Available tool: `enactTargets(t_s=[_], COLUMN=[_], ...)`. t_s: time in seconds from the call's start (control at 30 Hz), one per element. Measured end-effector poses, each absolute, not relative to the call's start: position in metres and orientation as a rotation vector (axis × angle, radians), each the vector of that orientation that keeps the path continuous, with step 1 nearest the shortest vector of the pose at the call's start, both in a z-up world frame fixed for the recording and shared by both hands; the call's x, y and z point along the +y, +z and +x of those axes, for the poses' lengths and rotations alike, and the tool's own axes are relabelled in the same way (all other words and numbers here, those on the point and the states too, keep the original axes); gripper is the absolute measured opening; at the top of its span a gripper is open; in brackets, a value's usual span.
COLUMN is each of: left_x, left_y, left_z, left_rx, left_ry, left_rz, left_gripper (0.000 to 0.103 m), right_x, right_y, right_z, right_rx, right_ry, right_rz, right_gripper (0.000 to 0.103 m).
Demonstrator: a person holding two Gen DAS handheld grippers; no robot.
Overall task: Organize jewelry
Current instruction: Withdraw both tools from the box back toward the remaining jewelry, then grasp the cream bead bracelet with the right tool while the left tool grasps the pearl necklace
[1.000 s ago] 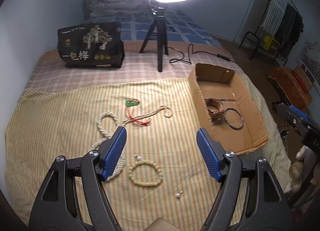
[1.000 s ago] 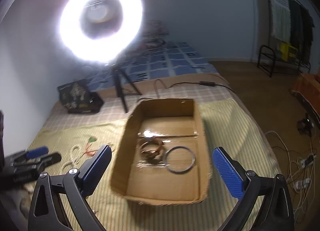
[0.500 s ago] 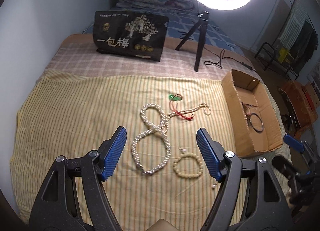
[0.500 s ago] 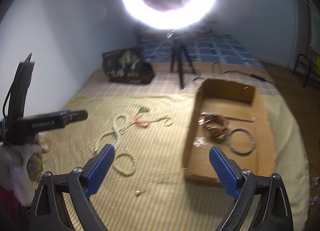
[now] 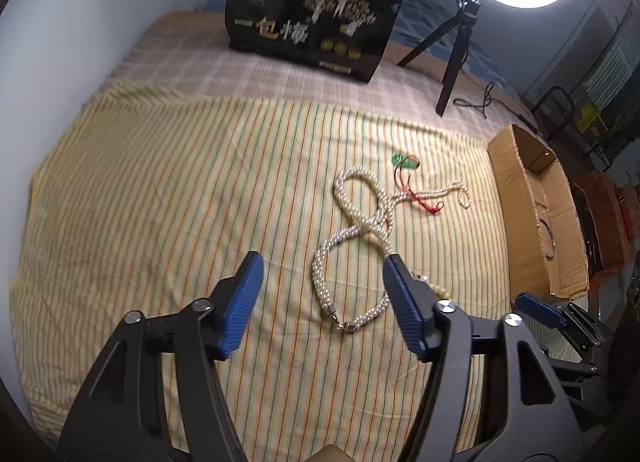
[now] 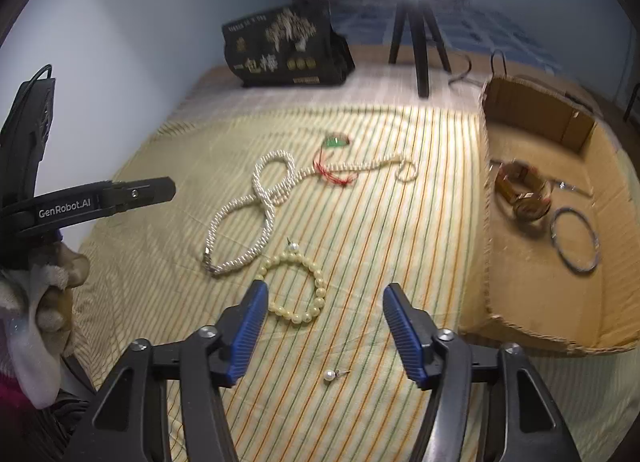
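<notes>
A thick pearl necklace (image 5: pixel 358 238) (image 6: pixel 256 218) lies looped on the striped cloth (image 5: pixel 160 202). A thin bead strand (image 6: pixel 360 167), a green pendant on red cord (image 6: pixel 335 141), a cream bead bracelet (image 6: pixel 296 288) and two pearl earrings (image 6: pixel 332 375) (image 6: pixel 293 246) lie near it. My left gripper (image 5: pixel 322 290) is open and empty, above the necklace's clasp end. My right gripper (image 6: pixel 322 322) is open and empty, over the bracelet. A cardboard box (image 6: pixel 492 262) at the right holds a brown bracelet (image 6: pixel 522 194) and a metal bangle (image 6: pixel 576 240).
A black gift bag (image 5: pixel 312 22) and a ring light on a tripod (image 5: pixel 454 58) stand at the back of the bed. A cable (image 5: pixel 484 98) runs behind the box. The left gripper shows at the left in the right wrist view (image 6: pixel 100 202).
Both grippers have swung left, away from the box and toward the jewelry on the cloth. The right one now looks at the bracelet, the left one at the pearl necklace. Both stay open.
</notes>
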State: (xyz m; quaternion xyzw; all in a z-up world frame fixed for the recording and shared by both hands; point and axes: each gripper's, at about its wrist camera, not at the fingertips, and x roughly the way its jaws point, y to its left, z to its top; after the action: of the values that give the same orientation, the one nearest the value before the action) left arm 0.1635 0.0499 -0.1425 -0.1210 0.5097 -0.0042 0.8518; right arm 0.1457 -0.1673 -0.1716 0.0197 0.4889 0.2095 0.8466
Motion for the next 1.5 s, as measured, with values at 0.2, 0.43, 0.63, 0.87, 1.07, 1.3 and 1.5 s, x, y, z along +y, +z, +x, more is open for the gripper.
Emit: enactTargets(t_s=[0.2,0.43,0.63,0.87,1.07,1.3,1.5], left_x=[0.053,0.055,0.058,0.059,0.054,0.040,0.035], left_y=[-0.162,-0.185,-0.196,-0.205,-0.212,-0.218,-0.217], left_z=[0.171,0.179,0.185,0.190,0.199,0.202,0.203], left_rx=[1.140,1.210,1.230,1.243,1.250,1.233,1.192], left_ry=[-0.016,0.002,0.021,0.019,0.027,0.051,0.088], left_rz=[-0.318,-0.357,-0.356,-0.356,-0.339,-0.230,-0.176], left_gripper=[0.055,0.047,0.047,0.047,0.047,0.040,0.016], right_x=[-0.164,-0.160,-0.149,-0.143,-0.137,-0.125,-0.118], right_y=[-0.188,-0.200,-0.205,-0.215,-0.218,-0.221,-0.221], right_z=[0.155,0.165,0.172,0.179,0.179,0.176,0.173], right_rx=[1.087,1.148,1.161,1.171,1.158,1.125,1.097], right_ry=[0.441,0.466,0.475,0.447,0.445,0.443,0.449], right_rz=[0.033,0.042,0.004,-0.045,-0.111,-0.202,-0.248], right_gripper=[0.044,0.037,0.032,0.027,0.027,0.019,0.005])
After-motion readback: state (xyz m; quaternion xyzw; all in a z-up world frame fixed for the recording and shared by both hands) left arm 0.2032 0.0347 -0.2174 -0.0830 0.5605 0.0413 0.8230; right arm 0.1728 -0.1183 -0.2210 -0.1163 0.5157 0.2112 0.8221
